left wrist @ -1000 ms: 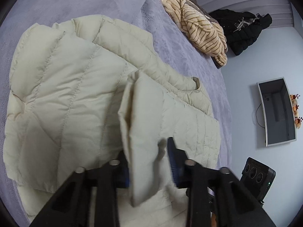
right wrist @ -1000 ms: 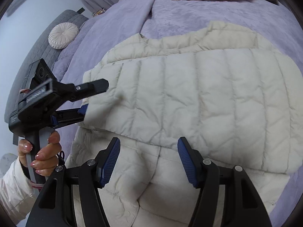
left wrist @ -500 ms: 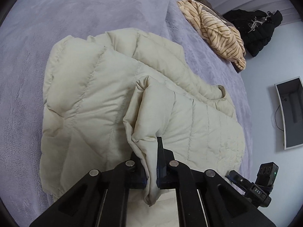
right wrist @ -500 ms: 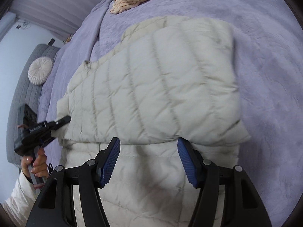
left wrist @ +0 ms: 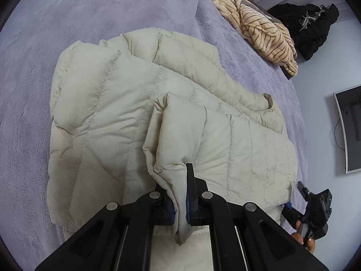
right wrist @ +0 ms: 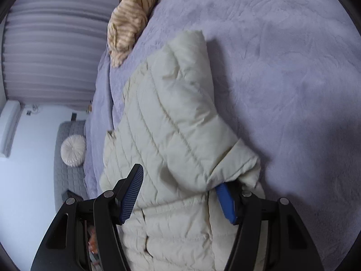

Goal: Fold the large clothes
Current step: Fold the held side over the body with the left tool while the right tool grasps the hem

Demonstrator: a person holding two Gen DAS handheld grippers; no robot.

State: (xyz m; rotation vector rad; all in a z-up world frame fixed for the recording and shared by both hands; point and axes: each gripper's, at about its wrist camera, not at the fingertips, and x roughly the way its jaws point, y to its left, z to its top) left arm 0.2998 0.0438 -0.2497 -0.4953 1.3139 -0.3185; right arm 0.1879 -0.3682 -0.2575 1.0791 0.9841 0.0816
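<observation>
A cream quilted puffer jacket (left wrist: 108,122) lies partly folded on a lavender bedspread (left wrist: 67,18). My left gripper (left wrist: 179,201) is shut on a raised fold of the jacket's edge. In the right wrist view the jacket (right wrist: 171,122) fills the middle. My right gripper (right wrist: 180,194) is open, its blue pads either side of a folded jacket edge. The right pad (right wrist: 225,201) sits under a fabric flap. The right gripper also shows in the left wrist view (left wrist: 315,210).
A tan striped garment (left wrist: 259,29) and a black jacket (left wrist: 309,27) lie at the bed's far end. A wall screen (left wrist: 349,128) hangs on the right. A round cushion (right wrist: 73,150) sits on a grey sofa beyond the bed's left edge.
My left gripper closed on the jacket fold and still holds it. My right gripper swung round and moved in over the folded jacket edge, staying open.
</observation>
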